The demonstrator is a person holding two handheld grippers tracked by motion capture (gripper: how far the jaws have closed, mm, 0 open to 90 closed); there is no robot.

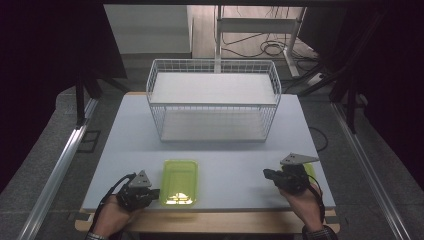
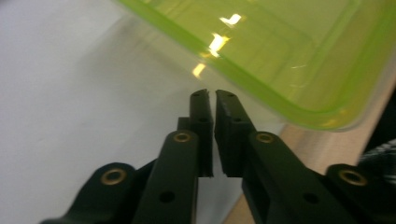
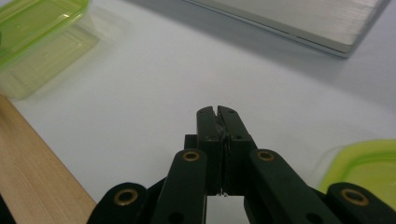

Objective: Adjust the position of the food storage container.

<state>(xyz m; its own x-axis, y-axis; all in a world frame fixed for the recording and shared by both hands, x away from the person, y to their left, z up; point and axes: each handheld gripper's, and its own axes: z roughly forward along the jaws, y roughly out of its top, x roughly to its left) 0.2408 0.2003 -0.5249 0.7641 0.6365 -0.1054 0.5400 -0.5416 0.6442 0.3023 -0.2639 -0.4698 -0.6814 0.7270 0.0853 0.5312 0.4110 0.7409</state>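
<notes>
So the biggest thing here is the white wire basket rack [image 1: 213, 100] standing at the far middle of the table [image 1: 130, 145], and I'll place everything off that. The lime green plastic tub [image 1: 180, 182] lies on the near side of the rack, a bit toward its left end, at the table's front edge, with its long axis running front to back, toward the rack. The left gripper [image 1: 153, 192] sits just beside the tub's near left corner, jaws pointing at the rim and practically pressed together with nothing between them; in the left gripper view the tips [image 2: 213, 94] are right under the tub's green lip [image 2: 261, 84]. The right gripper [image 1: 270, 175] is well apart from the tub, near the rack's right end side of the table, jaws also clamped shut on nothing [image 3: 217, 112], with what looks like a green lid [image 3: 369, 163] just beside it. My guess: left hand is clearly the closer one for the tub, but it has to spread its jaws first.
</notes>
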